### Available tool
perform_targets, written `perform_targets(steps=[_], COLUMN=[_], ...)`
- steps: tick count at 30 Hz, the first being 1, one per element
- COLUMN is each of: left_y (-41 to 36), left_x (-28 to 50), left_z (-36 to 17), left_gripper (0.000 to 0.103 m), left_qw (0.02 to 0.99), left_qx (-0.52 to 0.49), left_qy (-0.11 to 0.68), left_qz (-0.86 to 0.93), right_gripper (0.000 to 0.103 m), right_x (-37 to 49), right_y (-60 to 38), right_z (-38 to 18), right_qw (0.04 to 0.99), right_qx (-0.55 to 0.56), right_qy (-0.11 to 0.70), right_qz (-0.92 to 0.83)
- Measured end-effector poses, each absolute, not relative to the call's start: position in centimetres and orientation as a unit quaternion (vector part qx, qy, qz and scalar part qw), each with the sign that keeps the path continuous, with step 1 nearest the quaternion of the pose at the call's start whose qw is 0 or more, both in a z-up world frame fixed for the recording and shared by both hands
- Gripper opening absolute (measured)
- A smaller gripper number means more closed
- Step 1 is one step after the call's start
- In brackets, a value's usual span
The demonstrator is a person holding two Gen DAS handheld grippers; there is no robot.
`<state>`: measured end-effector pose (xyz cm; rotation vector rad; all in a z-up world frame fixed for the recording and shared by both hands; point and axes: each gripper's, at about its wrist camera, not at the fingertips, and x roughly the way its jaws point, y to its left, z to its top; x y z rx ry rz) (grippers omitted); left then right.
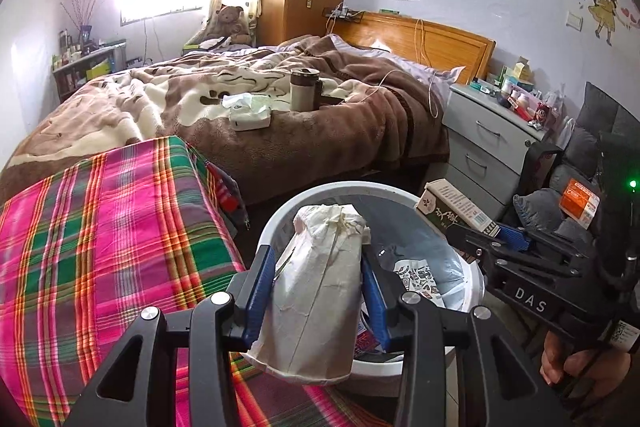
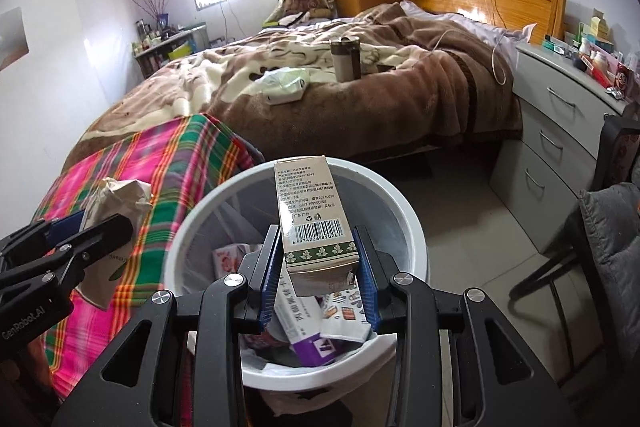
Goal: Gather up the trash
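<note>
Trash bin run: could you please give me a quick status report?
Left claw shut on crumpled paper bag. Right claw shut on carton. Both over white bin, bin part full. Nothing in the way.

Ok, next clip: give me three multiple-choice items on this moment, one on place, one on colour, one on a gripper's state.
1. Where is the carton?
A. over the bin
B. on the bed
C. on the drawers

2. What colour is the bin's rim?
A. red
B. white
C. black

3. What does the left gripper do?
A. stands open and empty
B. holds a crumpled paper cup
C. holds a mug

Key: 1 A, the carton hangs in the right gripper above the bin's mouth; 2 B, the rim reads white; 3 B, the cup sits clamped between the blue pads.
</note>
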<state>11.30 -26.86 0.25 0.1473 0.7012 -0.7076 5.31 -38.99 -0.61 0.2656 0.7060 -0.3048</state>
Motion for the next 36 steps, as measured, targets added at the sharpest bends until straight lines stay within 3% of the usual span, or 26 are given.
perform_targets(steps=[8,11,15,36], left_y=[-27.9,-28.1,-28.1,-22.2], left_x=[11.5,11.7,11.7,7.5], left_z=[0.2,0.1,0.0,1.6], left_gripper=[0.045,0.052,0.059,0.069], left_qw=[0.873,0.873,0.872,0.905], left_qx=[0.069,0.064,0.056,0.034], left_qy=[0.336,0.336,0.337,0.309], left_qz=[-0.347,-0.348,-0.349,-0.291], right_gripper=[0.037,0.037,0.058,0.058], right_x=[5.4,5.4,5.5,2.8], right_y=[-39.6,-39.7,-39.7,-36.6], right_z=[-0.6,-0.7,-0.9,0.9], right_qw=[0.915,0.914,0.912,0.931], right_qx=[0.122,0.117,0.108,0.114], right_qy=[0.352,0.355,0.359,0.313], right_qz=[-0.153,-0.156,-0.170,-0.149])
